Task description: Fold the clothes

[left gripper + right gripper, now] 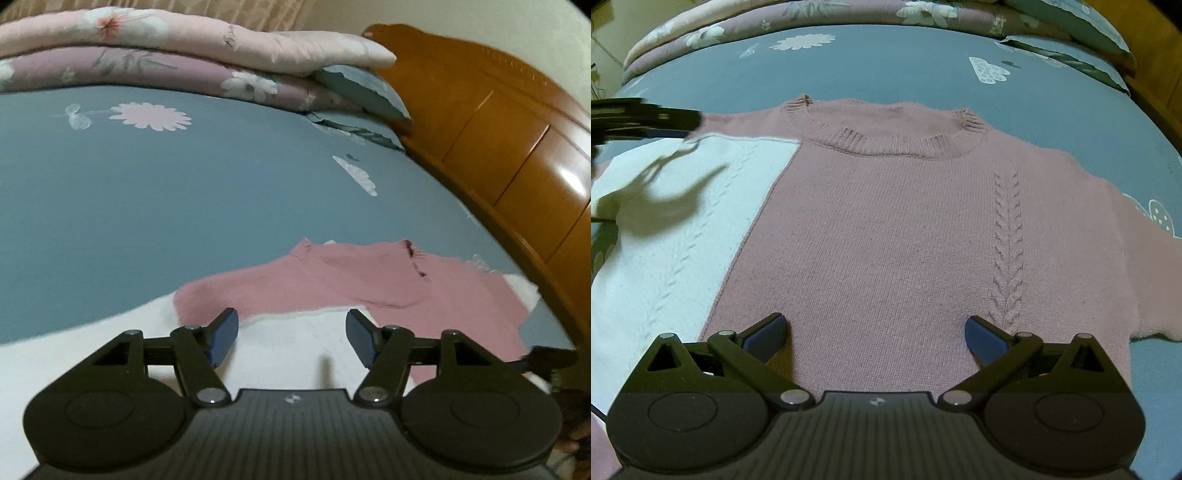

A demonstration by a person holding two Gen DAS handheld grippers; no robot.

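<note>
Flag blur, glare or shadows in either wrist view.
Left wrist: motion-smeared overall, sweater edges soft, glare streak on headboard. Right wrist: sharp knit detail, hard shadow across the white panel, left gripper blurred; fisheye bends the bedsheet in both.

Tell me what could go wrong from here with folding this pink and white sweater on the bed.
1. Both the left gripper and right gripper are open and hold nothing, so the white sleeve folded over the sweater could slide back.
2. The other sleeve remains spread out, so the fold may end lopsided.
3. The loose knit might snag on a fingertip.
</note>
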